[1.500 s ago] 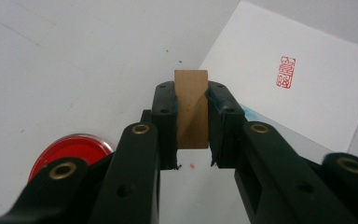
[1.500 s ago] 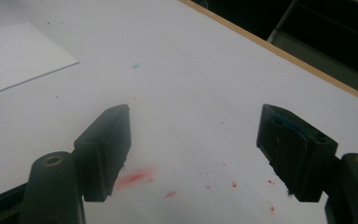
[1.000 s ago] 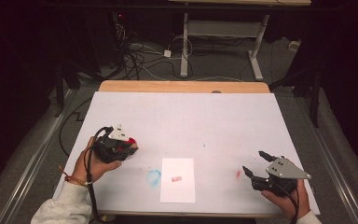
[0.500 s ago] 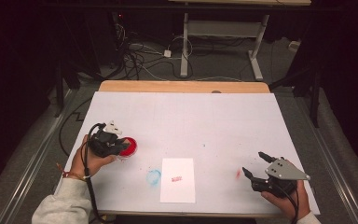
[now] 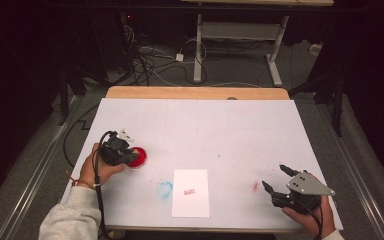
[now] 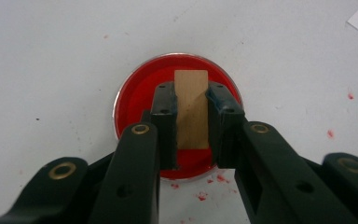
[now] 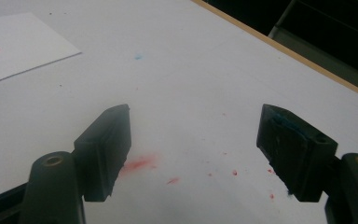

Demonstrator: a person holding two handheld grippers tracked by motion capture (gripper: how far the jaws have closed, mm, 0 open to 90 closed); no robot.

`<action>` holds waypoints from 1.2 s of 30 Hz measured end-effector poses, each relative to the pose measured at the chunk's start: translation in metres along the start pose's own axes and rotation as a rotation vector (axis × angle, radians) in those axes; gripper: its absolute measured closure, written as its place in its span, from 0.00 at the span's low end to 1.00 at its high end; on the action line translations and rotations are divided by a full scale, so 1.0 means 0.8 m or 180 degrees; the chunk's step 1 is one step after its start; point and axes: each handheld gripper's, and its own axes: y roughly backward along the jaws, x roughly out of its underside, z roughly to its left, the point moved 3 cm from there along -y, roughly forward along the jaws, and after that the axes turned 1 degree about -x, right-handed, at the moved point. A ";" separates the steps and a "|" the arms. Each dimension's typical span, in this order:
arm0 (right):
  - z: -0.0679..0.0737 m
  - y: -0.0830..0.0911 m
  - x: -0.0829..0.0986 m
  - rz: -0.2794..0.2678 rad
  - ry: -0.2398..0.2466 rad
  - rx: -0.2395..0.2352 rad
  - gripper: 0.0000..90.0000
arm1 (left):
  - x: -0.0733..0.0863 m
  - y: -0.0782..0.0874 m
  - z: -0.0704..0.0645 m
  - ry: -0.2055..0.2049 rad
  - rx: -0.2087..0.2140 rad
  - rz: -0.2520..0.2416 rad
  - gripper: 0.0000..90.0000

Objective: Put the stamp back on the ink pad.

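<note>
A round red ink pad (image 6: 130,100) (image 5: 139,157) lies on the white table at the left. My left gripper (image 6: 191,100) (image 5: 121,150) is shut on a small wooden stamp block (image 6: 192,109), which it holds over the pad's red face. A white sheet of paper (image 5: 190,192) with a small red stamp mark (image 5: 189,191) lies at the front middle. My right gripper (image 7: 193,140) (image 5: 276,179) rests open near the front right corner, nothing between its fingers; a corner of the paper (image 7: 18,44) lies beyond it.
A blue ink smudge (image 5: 164,189) marks the table left of the paper, and a red smear (image 5: 255,187) (image 7: 137,164) lies by my right gripper. The table's wooden far edge (image 5: 195,93) borders a dark floor with cables and desk legs.
My left gripper has moved down and left onto the red ink pad with the stamp block in it. The right gripper has stayed put.
</note>
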 end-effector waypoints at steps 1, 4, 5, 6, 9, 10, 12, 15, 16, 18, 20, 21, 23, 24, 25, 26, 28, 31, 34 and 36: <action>0.000 0.000 0.000 -0.0005 0.0006 0.0005 0.30 | 0.001 -0.002 0.001 0.0016 -0.0014 0.0032 0.82; -0.001 0.000 0.000 0.0004 0.0013 0.0004 0.30 | 0.002 -0.004 0.004 0.0045 0.0005 0.0034 0.82; -0.001 0.000 0.001 0.0004 0.0011 0.0001 0.30 | 0.003 -0.004 0.005 0.0058 0.0017 0.0030 0.82; -0.001 0.000 0.001 0.0008 0.0012 0.0000 0.30 | 0.003 -0.004 0.005 0.0061 0.0020 0.0026 0.81; 0.000 0.000 0.000 0.0009 0.0015 0.0004 0.30 | 0.002 -0.006 0.005 0.0089 0.0021 0.0023 0.81; 0.000 0.000 0.000 0.0009 0.0017 0.0006 0.30 | 0.002 -0.006 0.005 0.0096 0.0015 0.0028 0.81; 0.000 0.000 0.000 0.0008 0.0017 0.0005 0.30 | 0.003 -0.007 0.005 0.0094 0.0012 0.0049 0.80; 0.000 -0.001 0.000 0.0014 0.0021 0.0003 0.30 | 0.004 -0.008 0.005 0.0105 0.0008 0.0069 0.76; 0.000 -0.001 0.000 0.0012 0.0019 0.0000 0.30 | 0.004 -0.008 0.005 0.0135 -0.0032 0.0045 0.74; 0.000 -0.001 0.000 0.0012 0.0023 0.0000 0.30 | 0.003 -0.005 0.006 0.0173 -0.0011 -0.0016 0.71; 0.000 -0.001 -0.001 0.0005 0.0025 -0.0001 0.30 | 0.002 -0.002 0.006 0.0172 -0.0063 -0.0067 0.65; 0.000 -0.001 -0.001 0.0005 0.0028 0.0001 0.30 | 0.002 -0.001 0.005 0.0173 -0.0055 -0.0087 0.65; 0.000 -0.001 -0.001 -0.0001 0.0021 -0.0002 0.30 | 0.001 0.002 0.005 0.0165 -0.0062 -0.0139 0.68; 0.000 -0.001 -0.001 0.0003 0.0023 0.0000 0.30 | 0.001 0.003 0.004 0.0154 -0.0054 -0.0142 0.70; 0.000 -0.001 -0.001 0.0003 0.0021 -0.0005 0.30 | 0.001 0.003 0.003 0.0147 -0.0048 -0.0143 0.74; 0.000 -0.001 -0.001 0.0007 0.0023 -0.0005 0.30 | 0.000 0.004 0.002 0.0120 -0.0047 -0.0149 0.78; 0.000 -0.001 -0.001 0.0008 0.0027 -0.0001 0.30 | 0.000 0.004 0.001 0.0099 -0.0029 -0.0143 0.82; 0.000 -0.001 0.000 0.0018 0.0033 -0.0009 0.30 | -0.001 0.003 0.001 0.0102 -0.0031 -0.0140 0.82; 0.000 -0.001 0.000 0.0011 0.0031 -0.0004 0.30 | 0.001 0.002 0.003 0.0132 0.0004 -0.0138 0.82; 0.001 -0.001 -0.001 0.0006 0.0031 -0.0012 0.30 | 0.001 0.002 0.003 0.0143 -0.0002 -0.0141 0.82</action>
